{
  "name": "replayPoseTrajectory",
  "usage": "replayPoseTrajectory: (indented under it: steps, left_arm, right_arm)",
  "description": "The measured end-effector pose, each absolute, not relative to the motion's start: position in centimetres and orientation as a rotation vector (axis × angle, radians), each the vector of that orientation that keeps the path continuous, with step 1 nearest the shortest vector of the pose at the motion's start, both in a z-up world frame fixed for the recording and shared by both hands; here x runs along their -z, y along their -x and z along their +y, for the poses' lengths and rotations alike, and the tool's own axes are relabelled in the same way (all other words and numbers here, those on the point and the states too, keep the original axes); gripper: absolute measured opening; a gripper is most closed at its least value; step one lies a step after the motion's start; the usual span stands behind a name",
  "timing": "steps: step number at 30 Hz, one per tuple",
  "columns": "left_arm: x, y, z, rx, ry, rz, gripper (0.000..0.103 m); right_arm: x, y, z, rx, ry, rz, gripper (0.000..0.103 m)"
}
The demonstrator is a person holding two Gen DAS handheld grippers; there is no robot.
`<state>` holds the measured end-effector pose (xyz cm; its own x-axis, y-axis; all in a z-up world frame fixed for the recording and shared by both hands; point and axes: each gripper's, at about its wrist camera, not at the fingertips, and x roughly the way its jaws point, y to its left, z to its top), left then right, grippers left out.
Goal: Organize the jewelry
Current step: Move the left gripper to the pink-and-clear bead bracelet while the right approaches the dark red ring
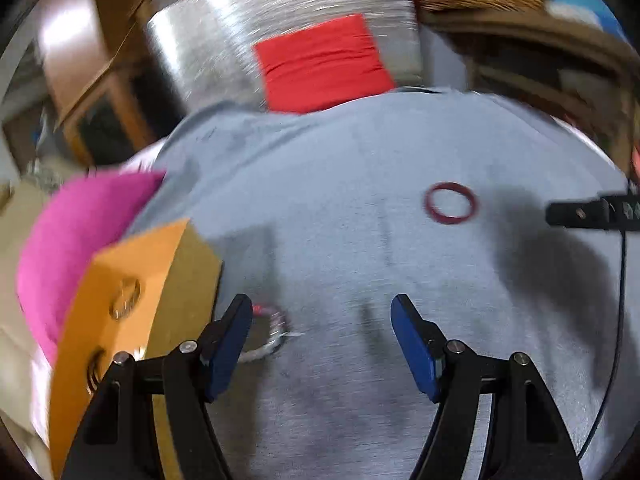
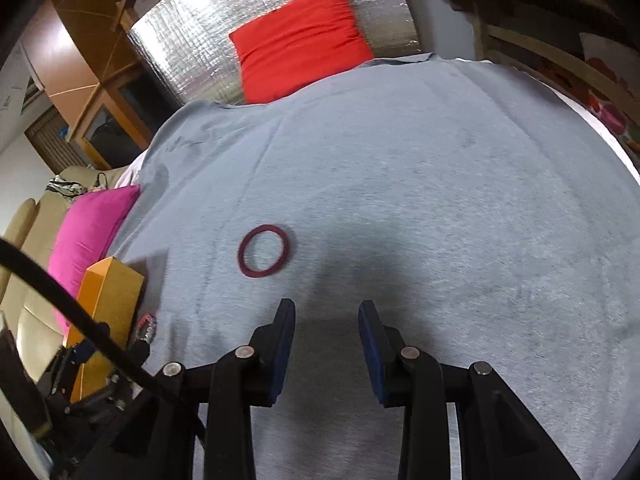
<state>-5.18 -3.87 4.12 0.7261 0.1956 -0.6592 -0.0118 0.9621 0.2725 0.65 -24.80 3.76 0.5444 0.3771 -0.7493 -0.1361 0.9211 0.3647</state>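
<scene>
The dark red bangle lies flat on the grey cloth ahead of the right gripper, whose jaws are narrowly apart and empty, while the left gripper stands wide and empty beside the orange box.

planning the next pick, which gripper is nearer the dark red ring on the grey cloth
Right. The right gripper sits just short of the dark red ring, which lies ahead, slightly left of its open fingers. The left gripper is further back, beside the orange box.
</scene>
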Motion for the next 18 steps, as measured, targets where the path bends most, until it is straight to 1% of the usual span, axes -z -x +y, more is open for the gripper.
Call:
replayPoseTrajectory:
  steps: [3, 6, 11, 17, 18]
  left_arm:
    - [-3.8, 5.1, -5.2, -0.129, -0.270, 0.767, 0.072]
    - [-3.5, 4.0, -4.1, -0.172, -0.229, 0.804, 0.072]
    - [-3.4, 2.8, 1.0, -0.114, 0.043, 0.879, 0.072]
    - [-1.8, 2.1, 4.7, -0.046, 0.254, 0.955, 0.072]
    - [-1.4, 2.1, 4.9, -0.011, 0.285, 0.968, 0.071]
  right_arm:
    - [-3.4, -0.5, -25.8, -0.297, -0.288, 0.954, 0.036]
    - [-3.3, -0.3, -26.2, -0.291, -0.292, 0.951, 0.036]
    - [-3.9, -0.1, -26.0, -0.311, -0.296, 0.923, 0.036]
    - [-4.1, -0.8, -24.5, -0.339, -0.300, 0.910, 0.036]
    - [-4.2, -1.1, -24.2, -0.341, -0.292, 0.907, 0.036]
